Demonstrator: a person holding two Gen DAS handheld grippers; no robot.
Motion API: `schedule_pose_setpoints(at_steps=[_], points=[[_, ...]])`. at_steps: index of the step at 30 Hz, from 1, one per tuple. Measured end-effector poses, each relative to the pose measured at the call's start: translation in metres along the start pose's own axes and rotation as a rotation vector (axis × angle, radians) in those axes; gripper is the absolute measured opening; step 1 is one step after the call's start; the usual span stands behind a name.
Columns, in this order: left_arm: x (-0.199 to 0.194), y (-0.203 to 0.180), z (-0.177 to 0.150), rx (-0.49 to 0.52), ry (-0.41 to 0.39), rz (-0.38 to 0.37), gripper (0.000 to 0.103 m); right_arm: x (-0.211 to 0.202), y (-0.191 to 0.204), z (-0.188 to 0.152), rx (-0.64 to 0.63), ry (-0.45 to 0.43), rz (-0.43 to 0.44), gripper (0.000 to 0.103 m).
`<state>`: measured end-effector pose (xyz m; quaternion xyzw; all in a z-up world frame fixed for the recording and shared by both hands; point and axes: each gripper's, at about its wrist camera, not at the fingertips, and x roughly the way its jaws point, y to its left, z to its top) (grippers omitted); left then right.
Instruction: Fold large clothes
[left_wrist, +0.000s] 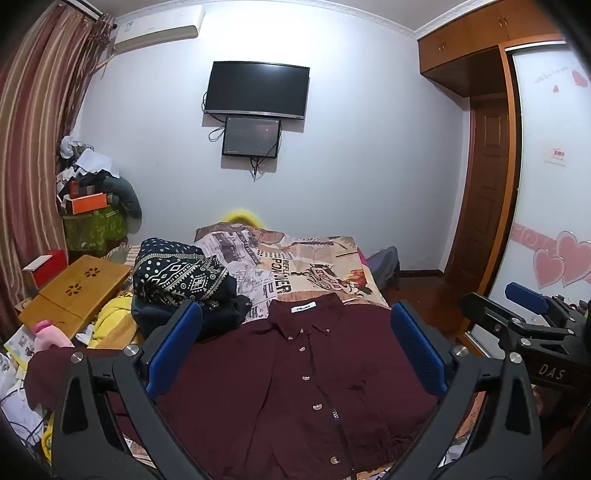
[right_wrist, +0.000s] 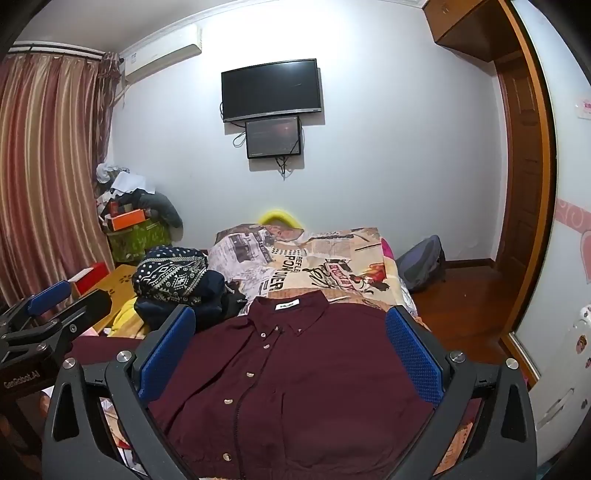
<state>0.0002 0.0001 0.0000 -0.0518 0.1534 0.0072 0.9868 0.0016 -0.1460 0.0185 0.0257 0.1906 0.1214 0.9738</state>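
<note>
Both grippers look the same: the left gripper (left_wrist: 295, 343) and right gripper (right_wrist: 290, 343) have chunky black frames, silver screws, blue textured pads (right_wrist: 413, 354); "DAS" and "GenRobot.AI" lettering on the bodies.

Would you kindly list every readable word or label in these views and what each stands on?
"DAS": right gripper body.
"GenRobot.AI": left gripper body.
"POWER", upside down: printed blanket.
Maroon shirt collar label: too small.
Wall sign: blurred.

Black TV (left_wrist: 257, 89) mounted on the wall above a smaller screen (left_wrist: 250, 137); patterned dark bundle (left_wrist: 177, 275) at the bed's (left_wrist: 314, 258) left edge.
</note>
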Motion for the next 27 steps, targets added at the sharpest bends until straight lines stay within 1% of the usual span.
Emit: schedule_pose_setpoints(at_steps=[5, 9, 12, 21, 23, 27], points=[[0.0, 0.0, 0.0, -0.009, 0.004, -0.003, 0.102, 0.001, 0.01, 0.002, -0.016, 0.003, 0.0, 0.102], [0.0, -0.001, 0.0, -0.01, 0.005, -0.005, 0.102, 0.002, 0.009, 0.003, -0.02, 0.004, 0.0, 0.102], [-0.002, 0.003, -0.008, -0.008, 0.004, -0.004, 0.102, 0.002, 0.009, 0.003, -0.022, 0.005, 0.0, 0.102], [-0.001, 0.009, -0.014, -0.011, 0.009, -0.002, 0.102, 0.002, 0.008, 0.004, -0.018, 0.007, -0.001, 0.102], [0.001, 0.006, -0.008, -0.012, 0.013, 0.0, 0.103, 0.002, 0.007, 0.004, -0.016, 0.008, 0.0, 0.102], [0.002, 0.006, -0.007, -0.011, 0.018, -0.002, 0.102, 0.002, 0.006, 0.004, -0.013, 0.008, -0.002, 0.102]])
